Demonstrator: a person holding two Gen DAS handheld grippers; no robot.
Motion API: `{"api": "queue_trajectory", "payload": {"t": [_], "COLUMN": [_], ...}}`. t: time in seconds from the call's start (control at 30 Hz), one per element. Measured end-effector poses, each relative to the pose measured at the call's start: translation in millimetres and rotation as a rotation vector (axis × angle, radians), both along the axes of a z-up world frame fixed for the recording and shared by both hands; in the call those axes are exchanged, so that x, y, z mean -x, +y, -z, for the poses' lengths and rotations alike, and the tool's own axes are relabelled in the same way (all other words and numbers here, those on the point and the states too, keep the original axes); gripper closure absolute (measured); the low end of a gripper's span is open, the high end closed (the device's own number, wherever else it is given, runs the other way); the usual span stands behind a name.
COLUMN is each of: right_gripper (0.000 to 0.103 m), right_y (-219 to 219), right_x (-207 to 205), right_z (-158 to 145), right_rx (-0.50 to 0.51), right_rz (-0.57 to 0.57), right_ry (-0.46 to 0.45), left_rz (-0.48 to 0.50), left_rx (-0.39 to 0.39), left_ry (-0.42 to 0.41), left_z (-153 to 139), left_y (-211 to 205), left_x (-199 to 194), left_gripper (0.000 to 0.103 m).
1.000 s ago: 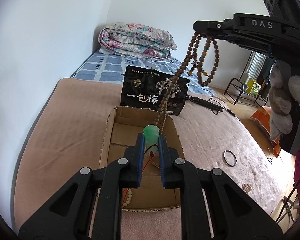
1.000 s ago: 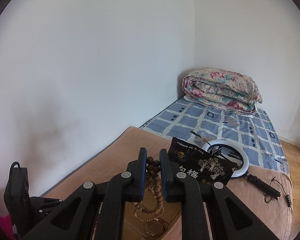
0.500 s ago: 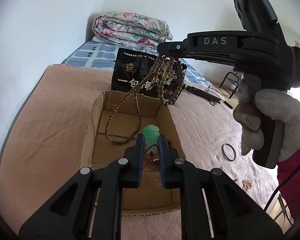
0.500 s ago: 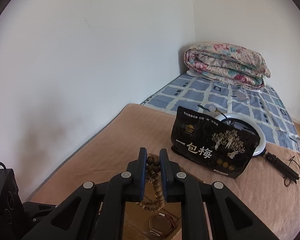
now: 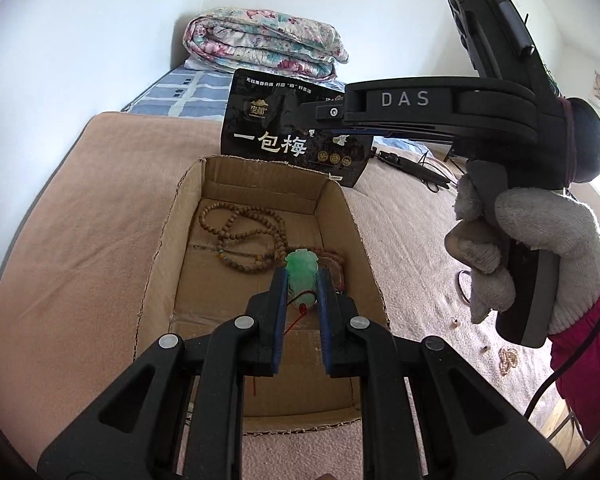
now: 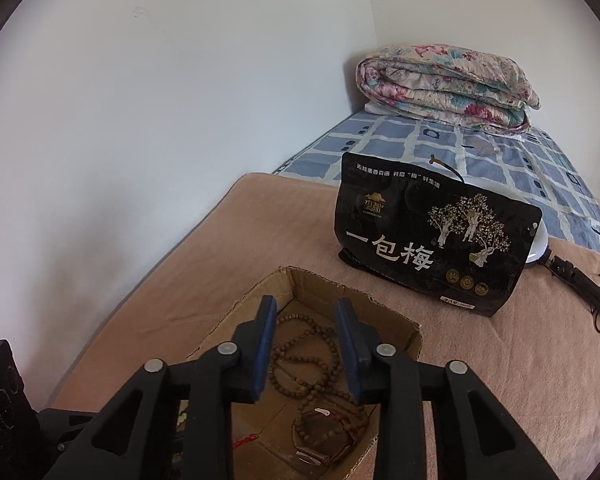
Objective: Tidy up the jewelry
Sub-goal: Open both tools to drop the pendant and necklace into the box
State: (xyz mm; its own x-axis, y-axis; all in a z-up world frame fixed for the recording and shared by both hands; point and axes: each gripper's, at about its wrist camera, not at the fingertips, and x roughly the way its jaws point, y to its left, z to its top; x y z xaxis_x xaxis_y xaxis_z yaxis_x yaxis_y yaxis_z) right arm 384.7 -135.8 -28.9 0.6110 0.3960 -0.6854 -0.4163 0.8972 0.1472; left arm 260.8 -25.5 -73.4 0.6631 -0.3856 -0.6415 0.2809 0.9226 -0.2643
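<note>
An open cardboard box [image 5: 162,248] [image 6: 408,326] sits on the tan blanket. A long brown bead necklace [image 5: 240,236] [image 6: 300,364] lies loose on its floor. My left gripper [image 5: 303,276] hangs over the box, shut on a green jade pendant [image 5: 302,272] with a red cord trailing below. My right gripper [image 6: 306,308] is above the box's far end, its jaws opening with nothing between them; the beads lie beneath. In the left wrist view it reaches in from the right, held by a gloved hand [image 5: 532,256].
A black snack bag [image 5: 292,140] [image 6: 424,244] stands just behind the box. A folded floral quilt [image 6: 448,84] lies at the bed's far end. A dark bangle [image 5: 462,286] and small beads [image 5: 508,358] rest on the blanket to the right. A ring light and cable [image 6: 580,280] lie behind the bag.
The right gripper came down over the box, opened, and dropped the bead necklace, which now lies on the box floor. The left gripper sank a little, still holding the pendant.
</note>
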Motion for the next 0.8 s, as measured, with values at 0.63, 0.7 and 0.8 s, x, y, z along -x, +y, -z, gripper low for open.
{"api": "queue_trajectory", "payload": {"t": [0.63,0.7,0.8], "right_gripper": [0.03,0.02,0.019], "right_y": [-32.9,-38.1,-45.3], "right_x": [40.7,48.2,59.5], "right_z": [-29.1,-34.0,-41.6], "right_rx": [-0.006,-0.009,-0.011], "right_rz": [0.049,0.057,0.065], "right_ry": [-0.046,-0.061,-0.077], "left_rz": [-0.019,-0.017,-0.015], "left_rx": [-0.059,-0.064,-0.072], "left_ry": [-0.07,-0.079,-0.093], "left_z": [-22.1,-26.3,-32.3], "left_y": [-12.4,-14.3,-17.4], "left_x": [25.8,31.0,39.4], "left_gripper": [0.065,0.065,0.065]}}
